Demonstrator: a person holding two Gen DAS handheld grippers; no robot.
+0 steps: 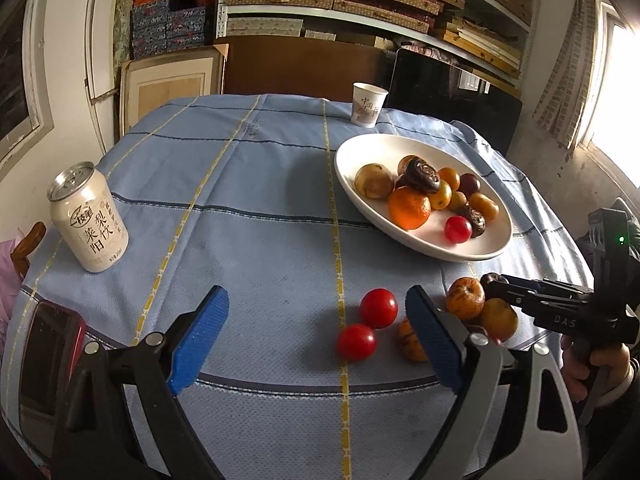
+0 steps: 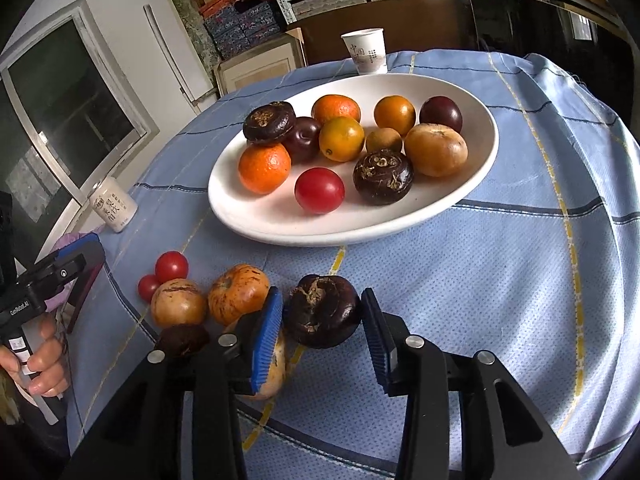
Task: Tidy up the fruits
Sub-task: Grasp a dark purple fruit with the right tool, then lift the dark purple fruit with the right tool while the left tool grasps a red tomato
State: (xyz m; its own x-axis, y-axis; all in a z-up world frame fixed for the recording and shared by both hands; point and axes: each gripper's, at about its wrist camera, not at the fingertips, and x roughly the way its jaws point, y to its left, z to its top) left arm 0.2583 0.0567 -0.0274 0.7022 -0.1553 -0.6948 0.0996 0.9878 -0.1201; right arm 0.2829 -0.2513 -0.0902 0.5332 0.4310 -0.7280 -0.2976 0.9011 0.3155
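Blue checked tablecloth over round table, shelves of boxes behind. White plate full of fruit. Right gripper down near the cloth, blue fingers set narrow around dark water chestnut, touching or not, cannot tell. Left gripper spread wide, nothing inside. Two red tomatoes just beside it on the cloth. Drink can far off to the left.
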